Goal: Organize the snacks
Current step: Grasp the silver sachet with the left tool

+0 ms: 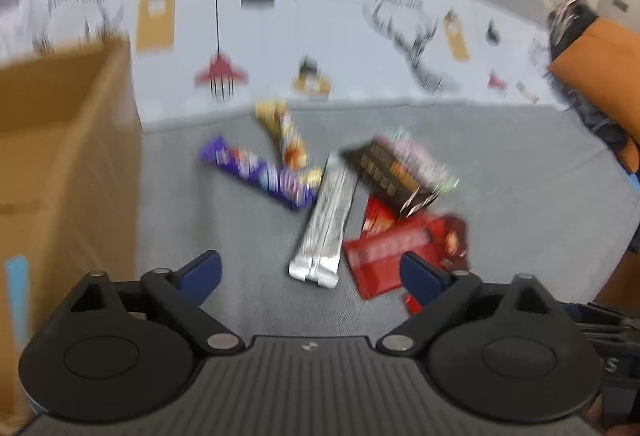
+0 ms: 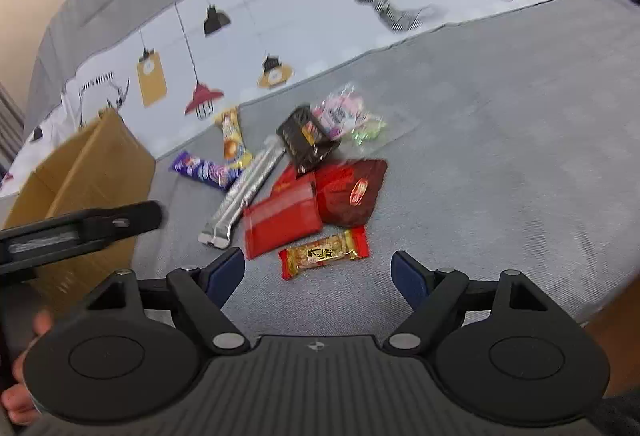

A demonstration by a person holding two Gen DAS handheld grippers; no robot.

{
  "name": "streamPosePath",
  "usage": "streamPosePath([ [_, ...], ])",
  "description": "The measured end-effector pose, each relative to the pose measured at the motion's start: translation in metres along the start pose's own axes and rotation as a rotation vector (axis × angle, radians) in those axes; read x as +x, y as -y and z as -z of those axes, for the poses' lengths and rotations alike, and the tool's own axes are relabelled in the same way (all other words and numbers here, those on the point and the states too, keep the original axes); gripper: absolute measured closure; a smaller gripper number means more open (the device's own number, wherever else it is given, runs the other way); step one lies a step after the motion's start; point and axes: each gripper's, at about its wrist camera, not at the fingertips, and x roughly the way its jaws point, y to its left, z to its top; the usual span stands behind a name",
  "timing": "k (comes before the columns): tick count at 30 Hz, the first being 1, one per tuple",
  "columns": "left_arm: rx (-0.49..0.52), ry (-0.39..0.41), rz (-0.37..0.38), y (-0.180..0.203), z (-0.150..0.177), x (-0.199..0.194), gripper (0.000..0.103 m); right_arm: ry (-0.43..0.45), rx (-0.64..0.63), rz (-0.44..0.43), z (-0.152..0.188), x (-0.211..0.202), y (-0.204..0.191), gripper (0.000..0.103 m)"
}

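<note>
A pile of snacks lies on a grey cushion (image 2: 500,155). It holds a silver bar (image 1: 326,228) (image 2: 244,191), a purple bar (image 1: 260,175) (image 2: 202,169), a yellow-orange bar (image 1: 286,131) (image 2: 232,135), a dark brown pack (image 1: 386,171) (image 2: 306,141), red packs (image 1: 384,252) (image 2: 282,218), a dark red bag (image 2: 352,195), a pink-green clear bag (image 2: 346,115) and a small red-gold bar (image 2: 324,254). My left gripper (image 1: 310,274) is open and empty, just short of the silver bar. My right gripper (image 2: 318,272) is open and empty above the red-gold bar.
An open cardboard box (image 1: 68,163) (image 2: 92,171) stands at the left of the snacks. A white printed cloth (image 2: 280,15) covers the cushion's back. The left tool (image 2: 80,228) shows at the left of the right wrist view. An orange cushion (image 1: 600,63) lies far right.
</note>
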Motion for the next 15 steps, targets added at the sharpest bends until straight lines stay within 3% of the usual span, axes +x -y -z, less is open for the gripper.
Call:
streamPosePath([
  [5,-0.023,-0.051,0.019,-0.01,0.014,0.039,0.027,-0.037,-0.063,0.036,-0.001,0.03,-0.008,0.02],
  [8,-0.011,-0.013,0.067,-0.014,0.016,0.049,0.03,-0.048,-0.105,0.059,-0.002,0.045,-0.016,0.02],
  [12,-0.016,0.025,0.161,-0.016,0.008,0.058,0.03,-0.062,-0.169,0.104,-0.001,0.063,-0.021,0.031],
  [15,0.022,0.02,0.112,-0.012,0.005,0.073,0.037,-0.045,-0.252,0.146,0.003,0.068,-0.03,0.033],
])
